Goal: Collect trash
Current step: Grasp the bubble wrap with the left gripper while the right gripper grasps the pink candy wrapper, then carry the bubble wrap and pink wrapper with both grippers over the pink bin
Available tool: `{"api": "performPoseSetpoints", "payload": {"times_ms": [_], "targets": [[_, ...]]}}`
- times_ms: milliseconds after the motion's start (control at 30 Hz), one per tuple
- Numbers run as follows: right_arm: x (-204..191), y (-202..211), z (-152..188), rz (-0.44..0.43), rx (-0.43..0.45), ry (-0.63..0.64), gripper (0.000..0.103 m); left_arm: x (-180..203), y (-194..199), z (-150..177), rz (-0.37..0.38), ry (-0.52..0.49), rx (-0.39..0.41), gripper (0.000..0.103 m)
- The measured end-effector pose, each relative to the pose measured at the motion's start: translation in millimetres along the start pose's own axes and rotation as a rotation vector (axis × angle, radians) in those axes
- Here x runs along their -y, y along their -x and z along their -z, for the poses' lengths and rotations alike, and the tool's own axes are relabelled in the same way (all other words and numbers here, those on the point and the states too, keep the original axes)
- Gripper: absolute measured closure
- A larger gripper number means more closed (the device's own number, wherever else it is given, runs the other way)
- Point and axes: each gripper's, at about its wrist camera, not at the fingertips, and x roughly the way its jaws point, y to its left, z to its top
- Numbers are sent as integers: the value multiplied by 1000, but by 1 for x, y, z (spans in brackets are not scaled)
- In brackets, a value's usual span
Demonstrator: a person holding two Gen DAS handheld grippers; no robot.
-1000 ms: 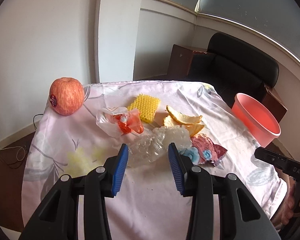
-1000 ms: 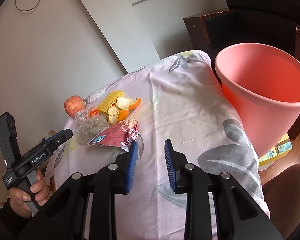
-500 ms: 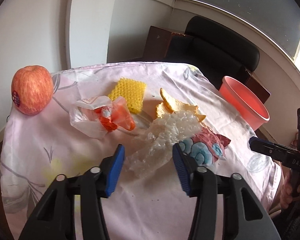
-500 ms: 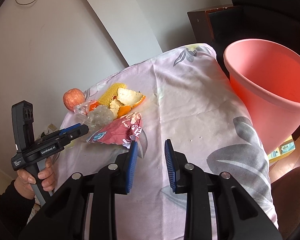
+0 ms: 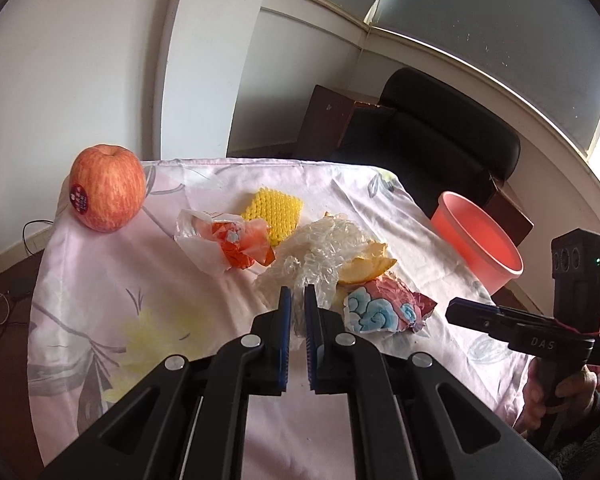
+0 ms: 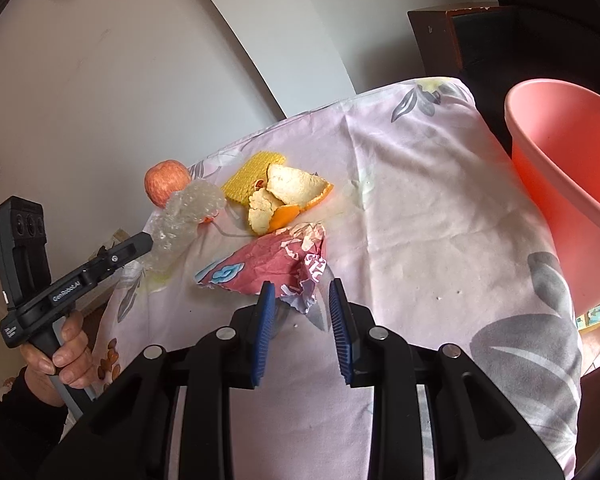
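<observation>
My left gripper (image 5: 295,300) is shut on the clear crumpled plastic wrap (image 5: 320,248) and holds it lifted off the cloth; the wrap also shows in the right wrist view (image 6: 188,216). My right gripper (image 6: 300,296) is open, its jaws just short of the near corner of the red snack wrapper (image 6: 276,264), which also shows in the left wrist view (image 5: 384,304). Orange peel (image 6: 288,196), a yellow foam net (image 5: 274,208) and an orange-and-white bag (image 5: 228,240) lie on the pink floral tablecloth (image 6: 420,220). A pink bin (image 6: 572,168) stands beside the table's right edge.
A red apple (image 5: 106,188) sits at the far left corner of the table. A black chair (image 5: 440,136) and a dark wooden cabinet (image 5: 332,120) stand behind the table. The table edges drop off on all sides.
My left gripper has closed on the clear plastic wrap and lifted it. My right gripper has moved closer to the red wrapper and stays open.
</observation>
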Motion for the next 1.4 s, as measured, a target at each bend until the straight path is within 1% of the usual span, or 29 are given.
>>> {"api": "performPoseSetpoints", "payload": {"times_ms": [167,233,267,300,333,400,667,1033,1167,1400], "targets": [[-3,-17,-4,32,-21,35,74,1,9,-2,4,14,21,98],[-2,-22,-3,19,-36,37,75,6,11,-3,8,7,22,98],[-1,-24,-2,18,-37,41,77,8,12,-4,11,2,22,98],[0,-26,-1,28,-46,50,92,10,13,-4,13,-3,23,98],[1,-27,-1,33,-54,54,98,13,15,-4,16,-7,24,98],[5,-23,0,25,-40,41,100,20,16,-6,23,-16,26,98],[18,15,-1,1,61,0,101,53,13,-13,66,-54,31,98],[45,69,-6,20,183,-47,101,120,-3,-31,144,-127,37,98],[62,85,-9,34,227,-78,101,141,-10,-38,165,-147,37,98],[96,111,-17,96,310,-148,101,176,-28,-52,189,-171,28,98]]}}
